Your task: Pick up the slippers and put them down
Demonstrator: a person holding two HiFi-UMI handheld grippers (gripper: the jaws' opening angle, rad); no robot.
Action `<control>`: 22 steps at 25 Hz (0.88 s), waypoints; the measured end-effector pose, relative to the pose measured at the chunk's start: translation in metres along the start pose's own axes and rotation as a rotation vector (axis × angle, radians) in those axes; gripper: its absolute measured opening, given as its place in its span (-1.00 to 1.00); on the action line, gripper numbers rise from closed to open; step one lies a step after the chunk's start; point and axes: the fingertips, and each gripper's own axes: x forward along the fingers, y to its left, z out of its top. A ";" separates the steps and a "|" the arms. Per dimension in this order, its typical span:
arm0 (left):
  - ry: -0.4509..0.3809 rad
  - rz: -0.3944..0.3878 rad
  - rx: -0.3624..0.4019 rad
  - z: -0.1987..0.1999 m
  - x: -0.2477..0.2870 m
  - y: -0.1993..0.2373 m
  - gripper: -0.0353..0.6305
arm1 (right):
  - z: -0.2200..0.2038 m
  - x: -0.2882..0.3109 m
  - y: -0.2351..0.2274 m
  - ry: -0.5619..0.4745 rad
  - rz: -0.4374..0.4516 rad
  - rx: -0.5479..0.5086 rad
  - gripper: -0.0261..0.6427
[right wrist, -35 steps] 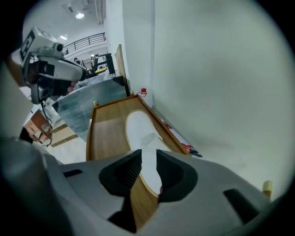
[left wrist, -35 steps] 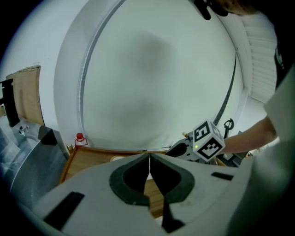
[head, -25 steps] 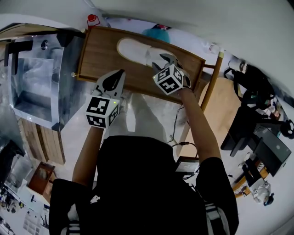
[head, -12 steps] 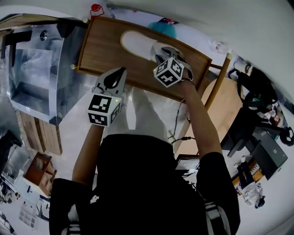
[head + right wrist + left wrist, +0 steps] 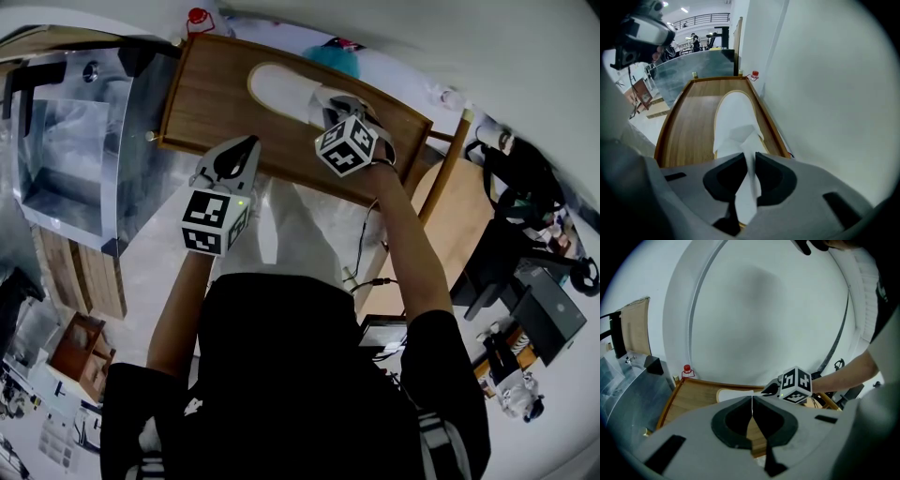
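While in just-closing right tongs (image 5: 749, 159), slipper (image 5: 733, 115).

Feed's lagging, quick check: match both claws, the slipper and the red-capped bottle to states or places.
1 left claw
2 right claw
3 white slipper
4 red-capped bottle

A lies on the wooden tray
B shut, empty
C past the tray's far corner
D pinching the slipper's upper

Pairs: 1-B, 2-D, 3-A, 4-C.
The right claw's jaws have just been closing on that upper.

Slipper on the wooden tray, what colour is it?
The slipper is plain white, with no pattern. It shows best in the right gripper view.
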 end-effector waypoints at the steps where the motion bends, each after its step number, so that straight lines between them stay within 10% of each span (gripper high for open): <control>1: -0.001 -0.002 -0.002 0.000 -0.001 0.000 -0.87 | 0.000 -0.001 0.000 -0.001 -0.004 0.002 -0.81; 22: -0.040 -0.083 0.016 0.003 -0.037 -0.018 -0.87 | 0.022 -0.088 0.028 -0.100 -0.033 0.327 -0.89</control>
